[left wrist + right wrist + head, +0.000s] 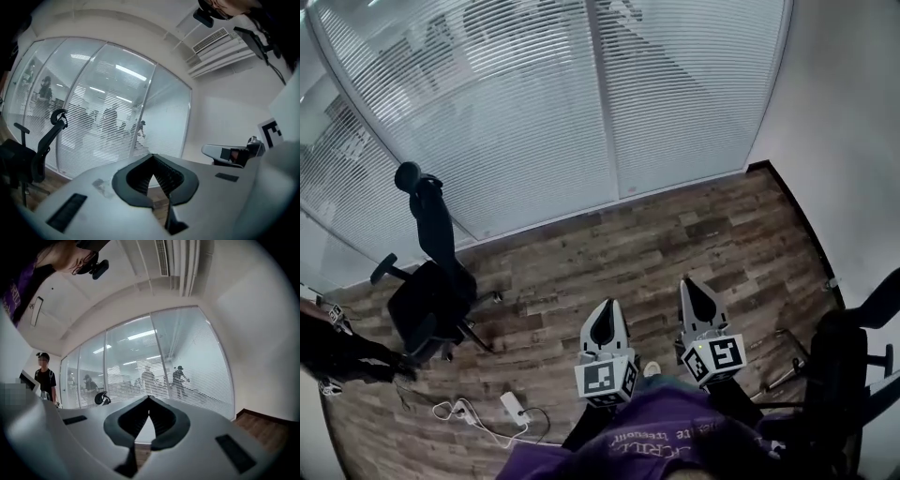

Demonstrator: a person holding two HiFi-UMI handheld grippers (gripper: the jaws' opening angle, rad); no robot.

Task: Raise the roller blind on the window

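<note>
White slatted blind (pixel 534 103), lowered over glass wall (pixel 356 187), 12 o'clock in head view, well apart from both grippers. Likely light, with thin slats that bend easily; best taken by pull cord or bottom rail, neither discernible. Left gripper (pixel 606 309) and right gripper (pixel 692 292), 6 o'clock: jaws closed together, nothing held.

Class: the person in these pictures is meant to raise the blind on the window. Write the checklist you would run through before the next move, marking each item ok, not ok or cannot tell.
1. Left gripper shut with nothing in it: ok.
2. Right gripper shut with nothing in it: ok.
3. Blind is down and needs raising: ok.
4. Pull cord or chain found: cannot tell; none shows in any view.
5. Way to the window: ok; the office chair and power strip lie off to the left.
6. Grippers at the blind: not ok; wooden floor lies between.
</note>
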